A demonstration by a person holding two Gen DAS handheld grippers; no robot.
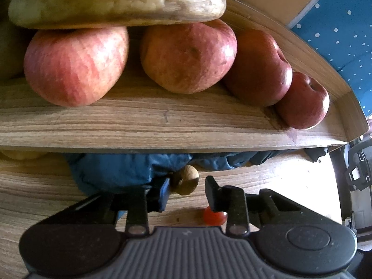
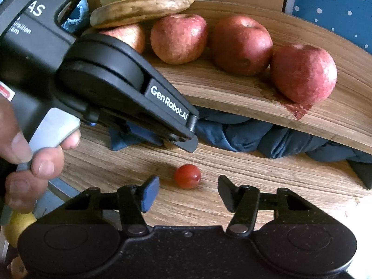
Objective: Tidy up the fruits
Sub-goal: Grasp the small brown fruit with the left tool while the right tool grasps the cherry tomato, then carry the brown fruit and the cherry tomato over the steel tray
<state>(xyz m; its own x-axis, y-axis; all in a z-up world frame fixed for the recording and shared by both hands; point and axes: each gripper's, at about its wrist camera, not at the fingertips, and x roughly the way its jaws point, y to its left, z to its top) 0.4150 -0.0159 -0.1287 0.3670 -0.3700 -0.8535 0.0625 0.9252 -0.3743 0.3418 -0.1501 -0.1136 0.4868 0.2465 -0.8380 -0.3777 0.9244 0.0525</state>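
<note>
A small tan round fruit (image 1: pixel 186 181) lies on the wooden tabletop (image 1: pixel 34 186) between the fingertips of my left gripper (image 1: pixel 186 193). The blue left pad touches it; a thin strip of table shows between it and the right pad. In the right wrist view the left gripper (image 2: pixel 186 143) points down in front of the shelf, with a sliver of the tan fruit (image 2: pixel 167 144) under its tip. A small red round fruit (image 2: pixel 187 176) sits on the table just ahead of my right gripper (image 2: pixel 188 193), whose jaws stand open on either side of it without touching. The same red fruit (image 1: pixel 214 216) shows behind the left gripper's right finger.
A raised wooden shelf (image 2: pixel 220 90) carries several red apples (image 2: pixel 241 44) and bananas (image 2: pixel 144 7). Crumpled blue cloth (image 2: pixel 255 137) is stuffed under it. A person's hand (image 2: pixel 23 158) squeezes the left gripper's trigger. A yellow fruit (image 2: pixel 16 227) lies at the lower left.
</note>
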